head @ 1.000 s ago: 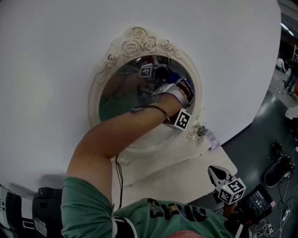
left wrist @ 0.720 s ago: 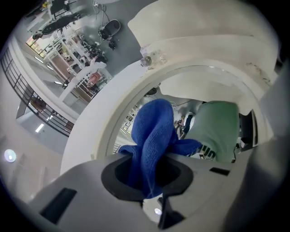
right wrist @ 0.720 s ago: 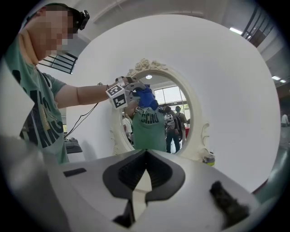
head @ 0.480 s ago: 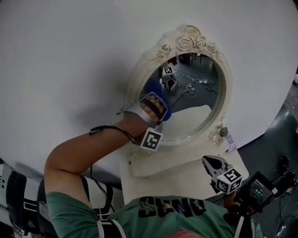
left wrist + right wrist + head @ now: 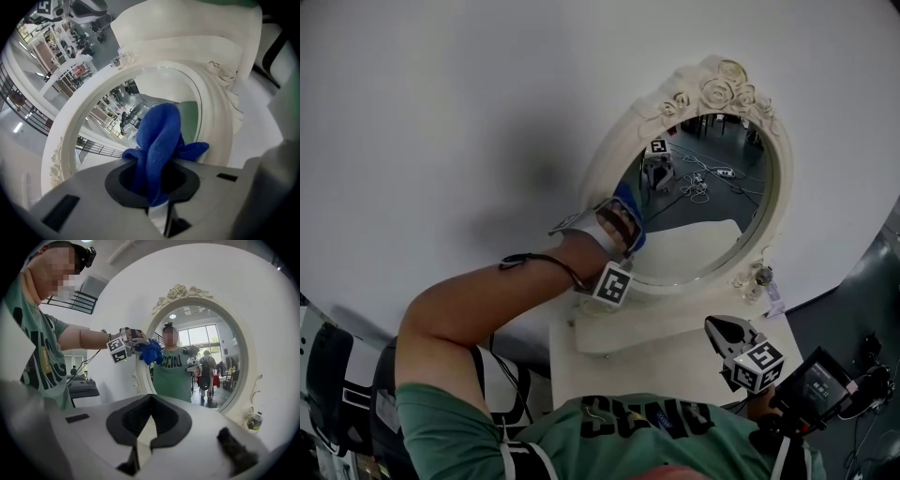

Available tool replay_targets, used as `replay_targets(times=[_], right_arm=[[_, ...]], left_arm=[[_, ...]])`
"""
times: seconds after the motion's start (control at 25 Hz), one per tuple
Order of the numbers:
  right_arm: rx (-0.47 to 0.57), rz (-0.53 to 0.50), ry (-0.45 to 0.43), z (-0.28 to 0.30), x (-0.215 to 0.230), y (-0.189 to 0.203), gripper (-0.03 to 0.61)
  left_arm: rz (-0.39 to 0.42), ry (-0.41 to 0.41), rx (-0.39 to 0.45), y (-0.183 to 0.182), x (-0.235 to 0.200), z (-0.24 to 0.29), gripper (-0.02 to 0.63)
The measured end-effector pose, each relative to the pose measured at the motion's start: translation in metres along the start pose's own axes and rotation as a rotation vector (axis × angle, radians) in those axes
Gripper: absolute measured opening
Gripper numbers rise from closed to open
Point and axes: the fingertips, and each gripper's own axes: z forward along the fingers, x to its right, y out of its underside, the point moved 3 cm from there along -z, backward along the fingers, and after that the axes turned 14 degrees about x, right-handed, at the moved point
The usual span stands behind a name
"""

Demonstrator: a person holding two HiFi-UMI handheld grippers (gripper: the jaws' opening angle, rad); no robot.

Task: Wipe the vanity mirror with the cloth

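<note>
The oval vanity mirror in a cream rose-carved frame (image 5: pixel 722 216) is standing just ahead of the left gripper (image 5: pixel 628 225), which is reaching in at the glass's left edge beside the frame. The left jaws are clenching on the blue terry cloth (image 5: pixel 159 140); its bunched folds are sticking up out of the jaws and pressing toward the glass. Lower down, over the white vanity tabletop (image 5: pixel 675 352), the right gripper (image 5: pixel 722 333) is hanging well apart from the mirror, its jaws closed together with nothing between them. A small clear bottle (image 5: pixel 759 277) is sitting at the frame's foot.
</note>
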Motion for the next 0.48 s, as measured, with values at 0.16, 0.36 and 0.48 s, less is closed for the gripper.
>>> replay_targets(times=[0.16, 0.36, 0.48], right_arm=[[-0.002, 0.010, 0.013, -0.006, 0.007, 0.006, 0.008], [-0.004, 0.029, 0.037, -0.013, 0.012, 0.005, 0.008], [-0.001, 0.027, 0.046, -0.020, 0.016, 0.007, 0.008]], left_arm=[[-0.019, 0.040, -0.009, 0.002, -0.001, 0.002, 0.071], [-0.046, 0.039, 0.015, -0.003, -0.011, 0.006, 0.074], [-0.050, 0.022, 0.033, -0.014, -0.025, 0.016, 0.074]])
